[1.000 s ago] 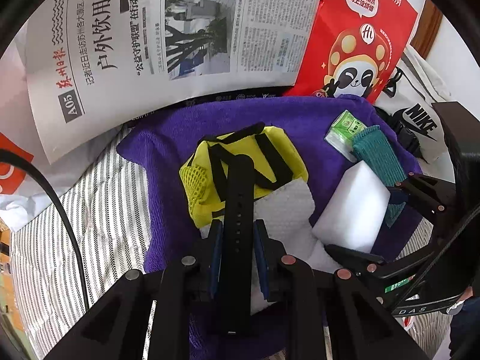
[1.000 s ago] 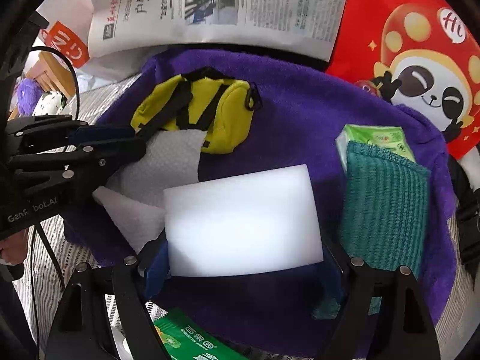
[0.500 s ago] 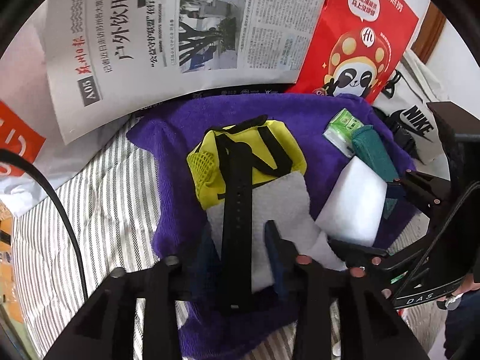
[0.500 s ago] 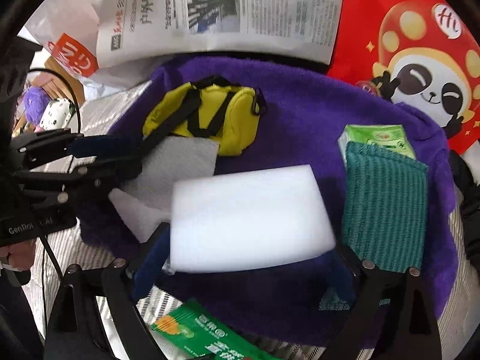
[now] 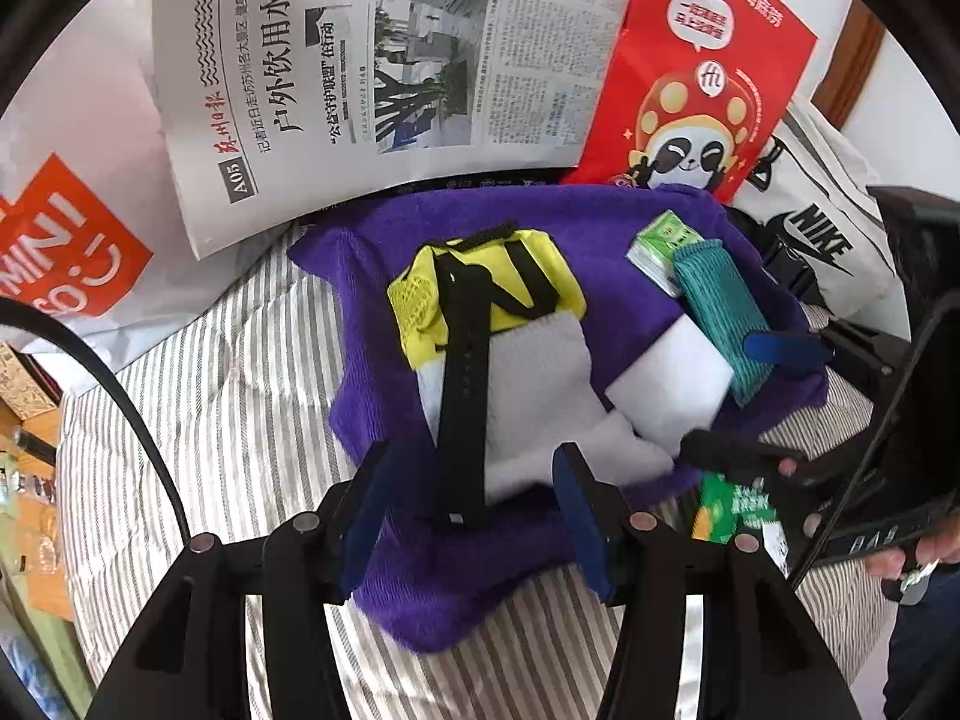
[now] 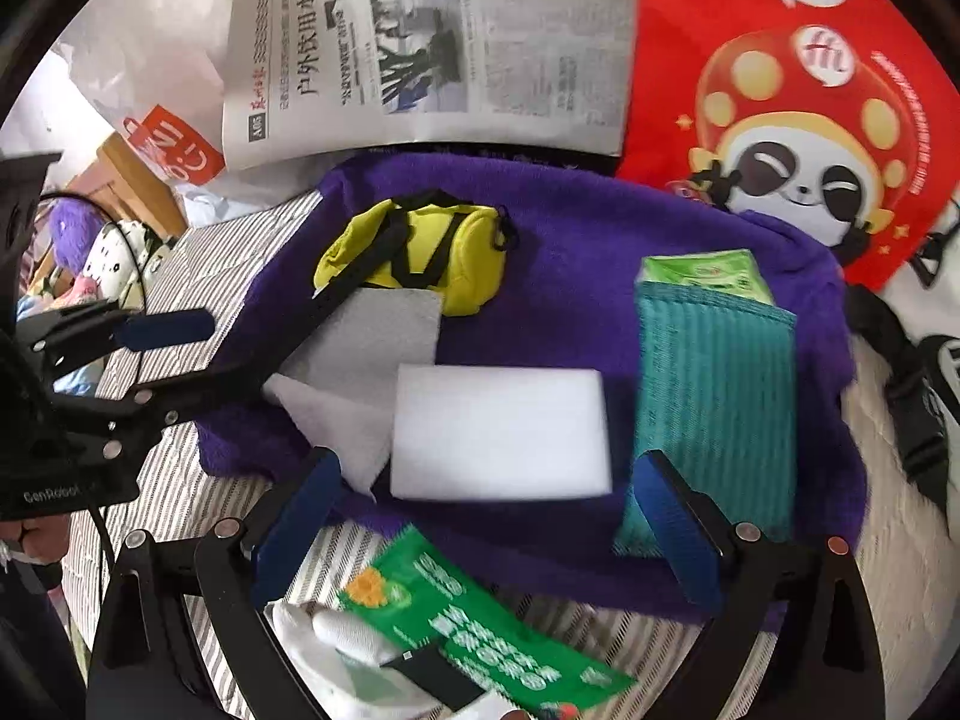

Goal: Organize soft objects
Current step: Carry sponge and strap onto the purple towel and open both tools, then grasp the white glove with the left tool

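A purple towel (image 5: 606, 228) (image 6: 576, 222) lies on the striped bed. On it are a yellow pouch (image 5: 480, 294) (image 6: 420, 258), a black strap (image 5: 462, 396), a white cloth (image 5: 540, 378) (image 6: 372, 336), a white sponge (image 5: 666, 378) (image 6: 498, 432), a teal cloth (image 5: 720, 306) (image 6: 714, 396) and a green tissue pack (image 5: 660, 246) (image 6: 702, 270). My left gripper (image 5: 474, 504) is open just behind the strap's near end. My right gripper (image 6: 480, 528) is open just behind the sponge, which lies free on the towel.
A newspaper (image 5: 390, 72) and a red panda bag (image 5: 702, 78) stand behind the towel. A white Nike bag (image 5: 822, 228) is at the right. A green packet (image 6: 480, 618) and a white sock (image 6: 336, 648) lie at the near edge. Striped bedding (image 5: 228, 396) extends left.
Both grippers opened and pulled back. The left one let go of the black strap, the right one let go of the white sponge; both now lie on the towel.
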Action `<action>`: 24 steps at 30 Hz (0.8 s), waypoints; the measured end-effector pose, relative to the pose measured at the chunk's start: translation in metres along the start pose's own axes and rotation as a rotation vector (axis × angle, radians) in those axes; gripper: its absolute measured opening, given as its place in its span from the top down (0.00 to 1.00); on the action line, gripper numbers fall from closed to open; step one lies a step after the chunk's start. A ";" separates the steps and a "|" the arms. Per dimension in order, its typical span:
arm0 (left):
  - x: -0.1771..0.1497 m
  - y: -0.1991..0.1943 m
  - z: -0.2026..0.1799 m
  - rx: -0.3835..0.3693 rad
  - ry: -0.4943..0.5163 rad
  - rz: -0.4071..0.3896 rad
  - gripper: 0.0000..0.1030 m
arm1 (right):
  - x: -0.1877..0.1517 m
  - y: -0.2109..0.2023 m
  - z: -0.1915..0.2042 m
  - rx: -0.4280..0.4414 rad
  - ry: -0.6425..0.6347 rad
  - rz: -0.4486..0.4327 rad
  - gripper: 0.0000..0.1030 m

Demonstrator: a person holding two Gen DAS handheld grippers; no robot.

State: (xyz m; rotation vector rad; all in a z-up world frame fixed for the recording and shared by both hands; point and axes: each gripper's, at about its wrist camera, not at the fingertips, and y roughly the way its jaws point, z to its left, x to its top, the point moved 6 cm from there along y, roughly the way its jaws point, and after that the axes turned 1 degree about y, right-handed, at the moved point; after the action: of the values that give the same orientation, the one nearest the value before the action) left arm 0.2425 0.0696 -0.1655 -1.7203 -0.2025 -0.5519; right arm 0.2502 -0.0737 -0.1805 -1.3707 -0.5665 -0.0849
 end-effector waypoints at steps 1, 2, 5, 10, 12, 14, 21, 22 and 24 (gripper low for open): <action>-0.003 -0.004 -0.001 0.002 0.003 0.001 0.49 | -0.002 -0.004 -0.003 -0.003 0.007 -0.006 0.05; -0.004 -0.005 -0.003 0.005 0.005 0.002 0.49 | -0.004 -0.010 -0.005 -0.004 0.016 -0.013 0.05; -0.012 -0.015 -0.009 0.011 0.019 -0.003 0.49 | -0.016 -0.035 -0.017 -0.008 0.051 -0.044 0.05; -0.030 -0.030 -0.031 -0.031 0.041 -0.013 0.46 | -0.048 -0.074 -0.041 -0.016 0.121 -0.089 0.05; -0.039 -0.033 -0.045 -0.058 0.058 -0.012 0.45 | -0.064 -0.089 -0.052 -0.026 0.155 -0.101 0.05; -0.053 -0.033 -0.065 -0.093 0.094 -0.014 0.45 | -0.083 -0.101 -0.063 -0.032 0.186 -0.104 0.05; -0.090 -0.015 -0.121 -0.201 0.157 0.035 0.39 | -0.152 -0.128 -0.098 -0.052 0.304 -0.091 0.05; -0.094 -0.011 -0.130 -0.229 0.173 0.041 0.39 | -0.158 -0.128 -0.101 -0.051 0.312 -0.087 0.05; -0.102 0.002 -0.141 -0.187 0.204 0.066 0.44 | -0.171 -0.128 -0.106 -0.053 0.328 -0.078 0.05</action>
State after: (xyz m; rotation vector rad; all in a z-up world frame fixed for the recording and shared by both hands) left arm 0.1199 -0.0494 -0.1965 -1.8294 0.0528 -0.7112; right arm 0.0887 -0.2462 -0.1479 -1.3506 -0.3433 -0.3829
